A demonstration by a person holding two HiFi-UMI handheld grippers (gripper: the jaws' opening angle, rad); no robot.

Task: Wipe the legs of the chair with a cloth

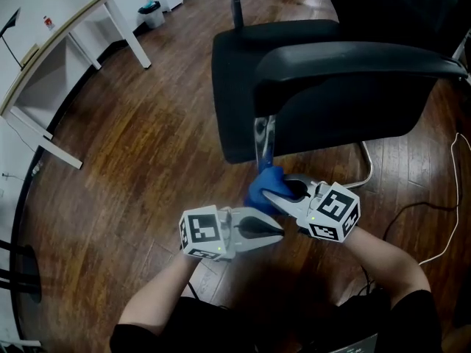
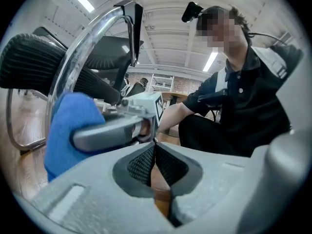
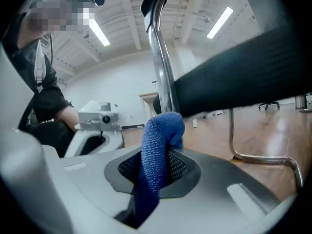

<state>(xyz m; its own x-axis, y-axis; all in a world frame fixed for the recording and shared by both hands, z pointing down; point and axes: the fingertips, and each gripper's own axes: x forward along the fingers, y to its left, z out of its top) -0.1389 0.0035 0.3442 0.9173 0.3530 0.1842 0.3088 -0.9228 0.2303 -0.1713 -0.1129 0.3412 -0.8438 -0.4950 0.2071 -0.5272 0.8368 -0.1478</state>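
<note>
Both forearms reach forward, bare below dark sleeves. The left gripper (image 1: 278, 232) points right with its jaws pressed together and nothing between them. Just beyond it, the right gripper (image 1: 268, 195) points left, jaws clamped on a blue cloth (image 3: 158, 145). The two grippers sit close together, tips nearly crossing.

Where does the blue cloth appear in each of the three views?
Head view: centre, blue cloth at the right gripper tip.
Left gripper view: it is on the left side.
Right gripper view: it is central, clamped by the jaws.
Shared landmark: the chrome chair leg behind it.
</note>
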